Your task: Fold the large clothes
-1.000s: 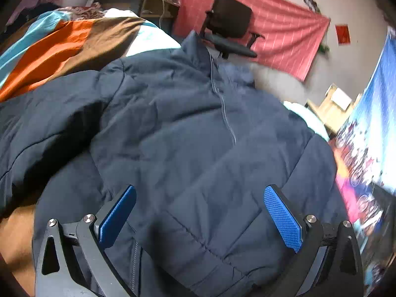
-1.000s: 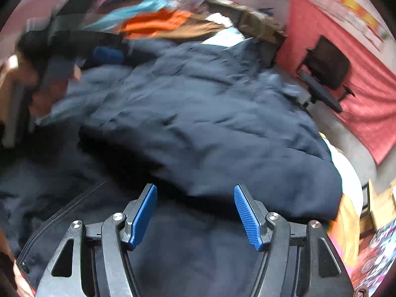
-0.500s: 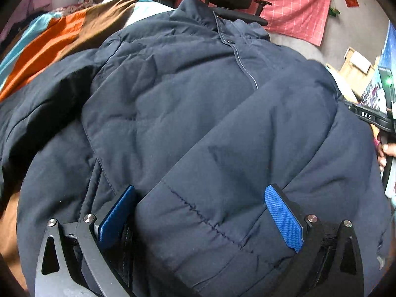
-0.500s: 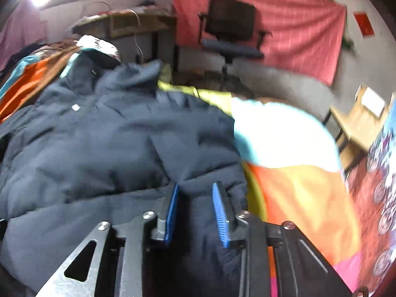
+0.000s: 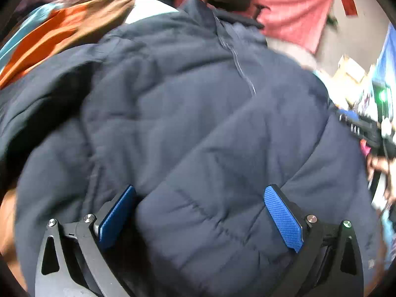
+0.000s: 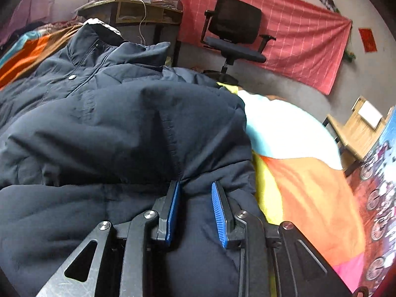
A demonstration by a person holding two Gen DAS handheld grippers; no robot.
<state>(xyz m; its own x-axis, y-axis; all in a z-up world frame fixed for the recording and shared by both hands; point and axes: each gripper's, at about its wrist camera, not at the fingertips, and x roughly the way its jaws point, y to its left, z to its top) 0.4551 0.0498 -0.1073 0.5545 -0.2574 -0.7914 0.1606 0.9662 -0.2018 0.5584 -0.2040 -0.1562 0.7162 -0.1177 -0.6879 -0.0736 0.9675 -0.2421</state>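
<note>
The right gripper (image 6: 195,210) has its ribbed blue pads (image 6: 219,216) drawn narrow, pinching a bunched fold of the navy puffer jacket (image 6: 104,133). The left gripper (image 5: 200,217) stands wide, with a quilted, padded bulge of the jacket (image 5: 188,128) swelling between its fingers, not clamped. The jacket lies spread on a bed under a striped bedspread (image 6: 304,173) of orange, white and yellow, its collar toward 11 o'clock. A black office chair (image 6: 235,32) stands at 12 o'clock before a pink gridded cloth (image 6: 304,39).
</note>
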